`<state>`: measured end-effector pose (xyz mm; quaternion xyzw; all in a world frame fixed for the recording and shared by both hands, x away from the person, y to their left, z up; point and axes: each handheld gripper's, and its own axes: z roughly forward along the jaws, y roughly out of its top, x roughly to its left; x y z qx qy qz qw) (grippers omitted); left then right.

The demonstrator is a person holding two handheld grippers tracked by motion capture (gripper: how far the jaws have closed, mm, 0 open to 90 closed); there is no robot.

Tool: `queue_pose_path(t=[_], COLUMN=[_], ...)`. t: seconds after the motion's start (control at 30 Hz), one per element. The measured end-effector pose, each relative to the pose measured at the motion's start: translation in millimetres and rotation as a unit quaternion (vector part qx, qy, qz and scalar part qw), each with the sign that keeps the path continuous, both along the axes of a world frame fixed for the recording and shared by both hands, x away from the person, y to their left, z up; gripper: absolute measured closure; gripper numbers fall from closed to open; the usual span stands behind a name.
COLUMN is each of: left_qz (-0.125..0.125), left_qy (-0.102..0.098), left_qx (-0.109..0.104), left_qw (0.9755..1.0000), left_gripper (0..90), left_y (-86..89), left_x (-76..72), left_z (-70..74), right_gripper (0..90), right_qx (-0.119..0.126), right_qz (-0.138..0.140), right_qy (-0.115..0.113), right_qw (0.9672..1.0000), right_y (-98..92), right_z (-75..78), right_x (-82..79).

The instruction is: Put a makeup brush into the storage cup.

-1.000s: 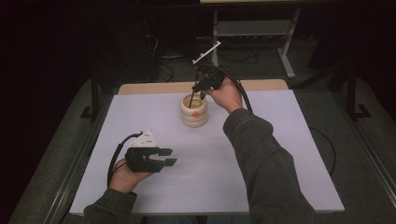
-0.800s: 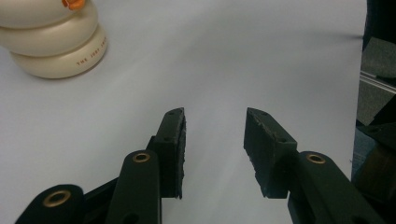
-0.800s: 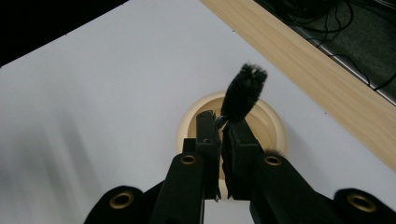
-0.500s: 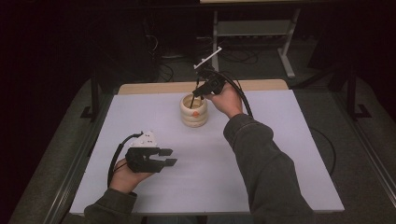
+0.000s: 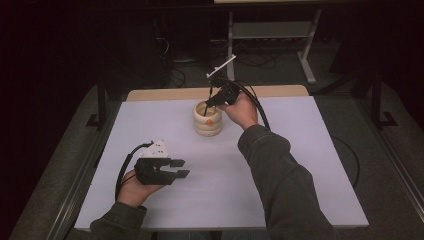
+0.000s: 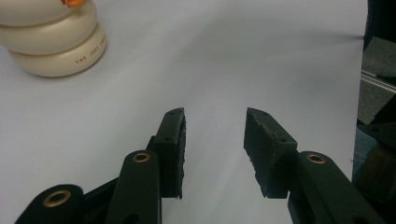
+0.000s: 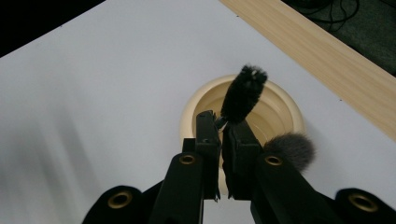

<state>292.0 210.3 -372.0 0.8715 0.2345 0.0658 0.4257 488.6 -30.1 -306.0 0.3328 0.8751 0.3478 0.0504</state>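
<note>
A cream ribbed cup (image 5: pixel 207 122) stands at the far middle of the white table (image 5: pixel 280 150). My right gripper (image 5: pixel 212 100) hangs over the cup's mouth, shut on the thin handle of a black bristle brush (image 7: pixel 243 93). In the right gripper view, the brush head pokes out beyond the jaws (image 7: pixel 220 123) above the cup's opening (image 7: pixel 196 107). A grey fluffy brush tip (image 7: pixel 292 148) shows beside the right jaw. My left gripper (image 5: pixel 181 168) rests low at the front left, open with nothing between its jaws (image 6: pixel 215 135). The cup (image 6: pixel 56 51) lies far off to its upper left.
A wooden strip (image 5: pixel 270 91) runs along the table's far edge. Beyond it the floor is dark, with cables and a metal stand (image 5: pixel 272 30). The right forearm's sleeve (image 5: pixel 280 180) crosses the middle of the table.
The right hand has shifted only slightly over the cup, still holding the brush. The left hand has kept still.
</note>
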Motion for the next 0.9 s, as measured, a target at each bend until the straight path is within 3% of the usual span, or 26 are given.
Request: queue_pose_path(t=[0.33, 0.6, 0.77, 0.83, 0.9], left_qz=[-0.002, -0.001, 0.001, -0.005, 0.001], left_qy=[-0.003, -0.003, -0.002, -0.006, -0.002], left_qx=[0.002, 0.006, 0.004, 0.013, 0.004], left_qw=[1.0, 1.0, 1.0, 0.9999, 1.0], left_gripper=[57.9, 56.9, 56.6, 56.5, 56.3], left_y=[-0.1, 0.1, 0.0, 0.3, -1.2], left_x=[0.7, 1.2, 1.2, 2.0, 1.2], left_z=[-0.4, -0.3, -0.4, -0.1, -0.9], right_gripper=[80.6, 75.4, 71.4, 69.4, 68.8], right_qx=[0.003, 0.015, 0.022, 0.03, 0.038], right_qz=[-0.003, -0.005, -0.011, -0.017, -0.015], right_qy=[-0.003, -0.017, -0.017, -0.01, -0.015], right_qw=[1.0, 0.9997, 0.9995, 0.9994, 0.9991], right_y=[-4.1, -9.4, -18.7, -23.8, -28.6], right_z=[-9.1, -3.0, -2.9, -2.4, -2.1], right_x=[-2.6, -7.6, -12.0, -13.9, -16.5])
